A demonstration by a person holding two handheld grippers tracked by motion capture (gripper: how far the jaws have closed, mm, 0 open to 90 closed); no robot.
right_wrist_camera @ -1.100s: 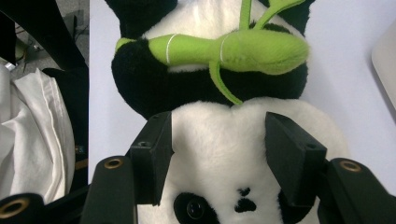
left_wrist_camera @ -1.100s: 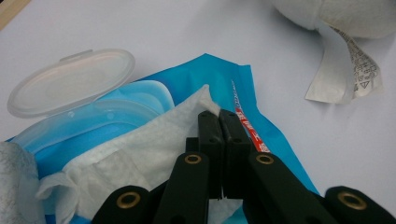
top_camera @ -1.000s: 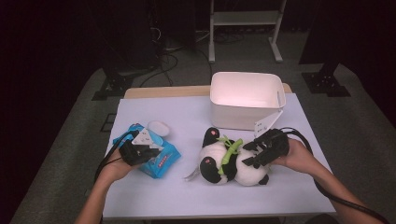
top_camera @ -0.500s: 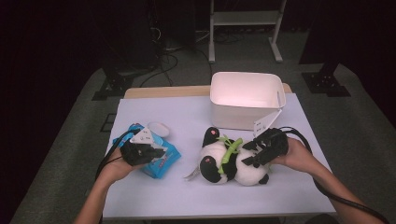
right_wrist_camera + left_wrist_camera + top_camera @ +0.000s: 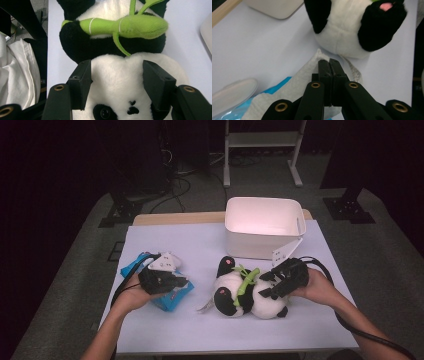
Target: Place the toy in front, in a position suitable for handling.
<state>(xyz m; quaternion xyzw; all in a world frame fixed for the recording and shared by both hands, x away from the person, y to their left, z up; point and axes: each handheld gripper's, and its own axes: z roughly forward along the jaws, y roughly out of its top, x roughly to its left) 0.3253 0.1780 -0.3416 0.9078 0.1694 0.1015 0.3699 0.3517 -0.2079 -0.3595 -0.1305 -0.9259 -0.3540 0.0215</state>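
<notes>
Two grippers on the counter (image 5: 200, 245). Left gripper (image 5: 167, 279) sits near the left edge over a blue wipes pack (image 5: 172, 296); its fingers (image 5: 329, 72) are pressed together, pinching a white wipe (image 5: 297, 82) that trails from the pack. Right gripper (image 5: 272, 282) is near the right edge, fingers (image 5: 81, 82) spread either side of the plush panda's (image 5: 240, 292) white head, touching the fur on both sides. Panda lies on its side mid-counter toward the front edge, a green bamboo stalk (image 5: 127, 26) across its chest. White bin (image 5: 264, 227) stands at the back edge, just behind the panda.
</notes>
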